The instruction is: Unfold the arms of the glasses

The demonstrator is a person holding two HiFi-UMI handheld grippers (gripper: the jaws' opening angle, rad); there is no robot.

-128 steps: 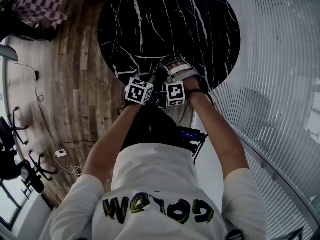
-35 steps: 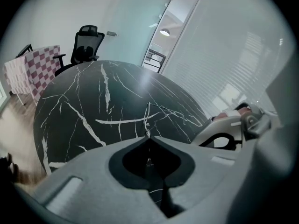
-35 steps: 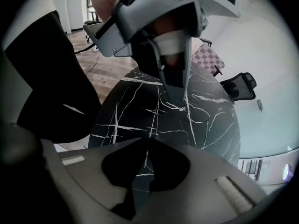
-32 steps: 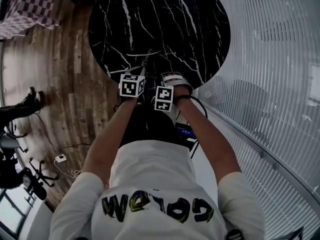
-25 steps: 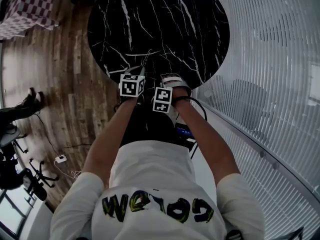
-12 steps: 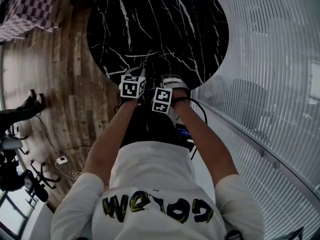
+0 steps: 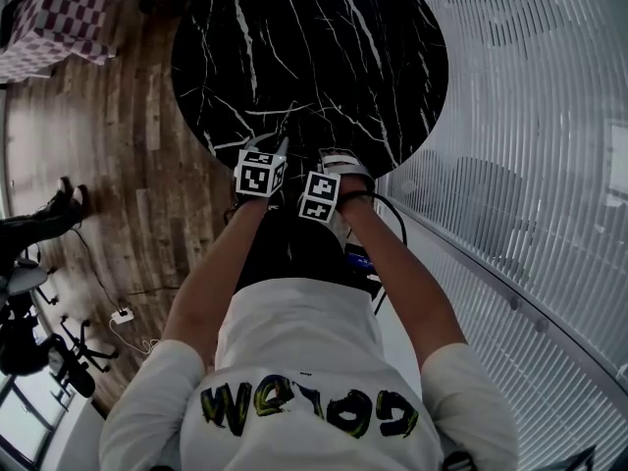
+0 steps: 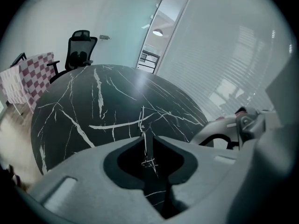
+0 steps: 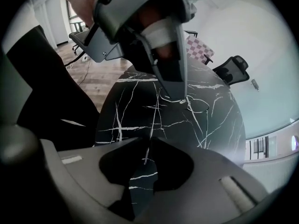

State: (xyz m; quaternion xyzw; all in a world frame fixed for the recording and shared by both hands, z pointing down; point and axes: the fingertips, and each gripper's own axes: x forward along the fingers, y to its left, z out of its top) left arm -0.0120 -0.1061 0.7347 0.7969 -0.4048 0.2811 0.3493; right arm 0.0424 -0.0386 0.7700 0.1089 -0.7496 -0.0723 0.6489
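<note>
The glasses are thin wire ones. In the right gripper view a round lens rim (image 9: 202, 105) lies on the black marble table (image 9: 126, 120), just beside the tip of my left gripper (image 9: 180, 96). A thin wire arm (image 8: 144, 125) runs down between the jaws of my left gripper (image 8: 147, 141), which are opening and stand a little apart round it. My right gripper (image 9: 148, 144) is opening too, with a pale sliver of wire (image 9: 147, 156) in its narrow gap. In the head view both grippers, left (image 7: 279, 147) and right (image 7: 336, 161), sit close together at the table's near edge; the glasses are too fine to make out there.
The round table (image 7: 314, 57) is dark with white veins. A slatted glass wall (image 7: 530, 165) curves along the right. Wooden floor (image 7: 118, 165) lies to the left, with an office chair (image 8: 80, 48) and a checked cloth (image 8: 28, 76) beyond the table's far side.
Since five seconds ago the two marker cubes have drawn closer together. Over the last second both hands keep their place at the table's near edge; the head view shows no jaw movement.
</note>
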